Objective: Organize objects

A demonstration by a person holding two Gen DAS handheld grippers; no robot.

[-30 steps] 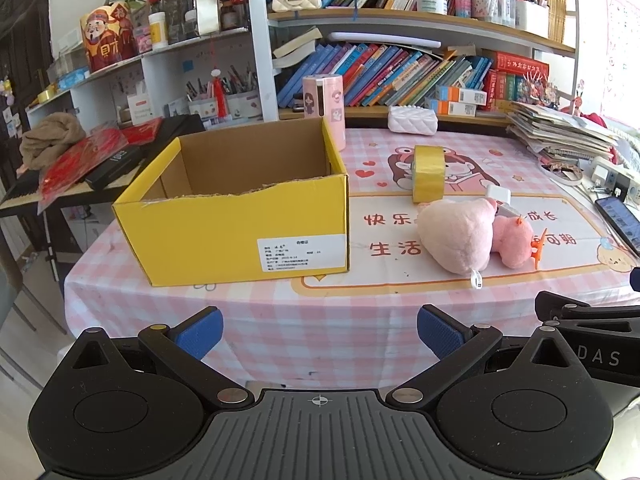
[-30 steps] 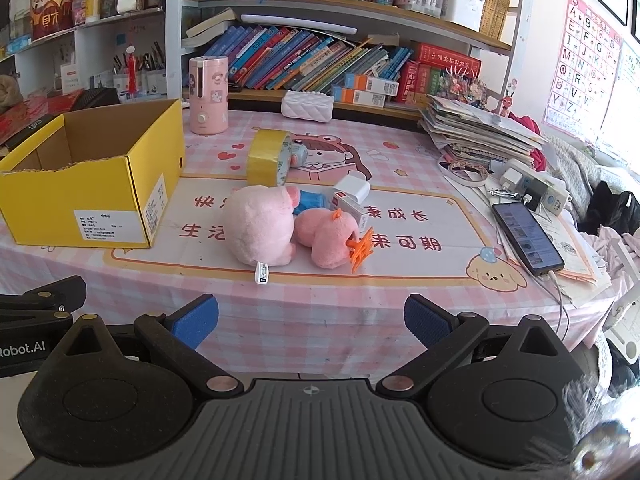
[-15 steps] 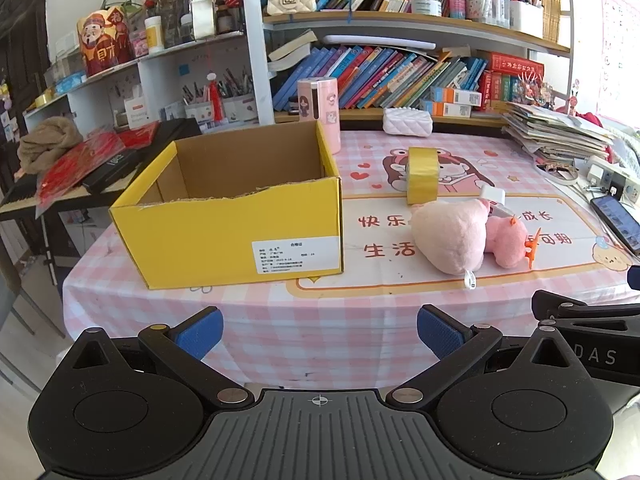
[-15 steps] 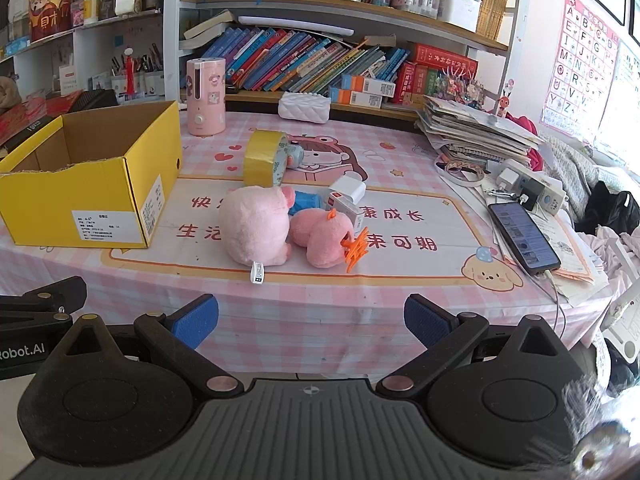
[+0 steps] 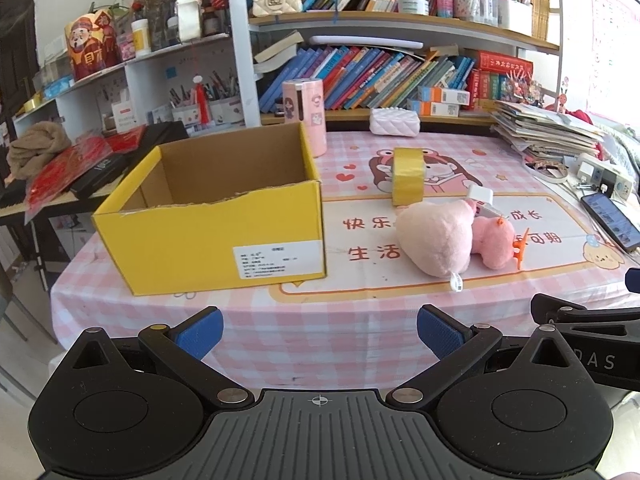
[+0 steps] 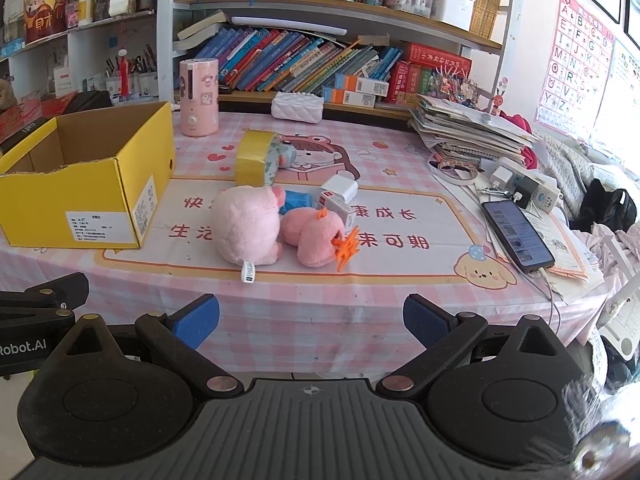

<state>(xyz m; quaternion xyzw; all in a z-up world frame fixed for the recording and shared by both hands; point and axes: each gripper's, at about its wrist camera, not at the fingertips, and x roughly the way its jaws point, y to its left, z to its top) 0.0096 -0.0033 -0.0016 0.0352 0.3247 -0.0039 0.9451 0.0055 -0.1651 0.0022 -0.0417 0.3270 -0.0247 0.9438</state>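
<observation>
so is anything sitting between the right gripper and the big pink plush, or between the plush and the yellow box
Nothing visible blocks either path. The right gripper is open at the table's near edge, with only bare tablecloth before the big pink plush. Between the plush and the yellow box lies only flat mat; the box is open-topped.

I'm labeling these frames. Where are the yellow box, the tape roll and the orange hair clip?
yellow box [image 5: 180,256]: left wrist view, front wall.
tape roll [image 6: 250,156]: right wrist view, outer yellow band.
orange hair clip [image 6: 347,249]: right wrist view, its teeth.

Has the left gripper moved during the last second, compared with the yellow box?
Yes. The left gripper has drawn back slightly from the yellow box, which looks smaller and sits lower left now.
</observation>
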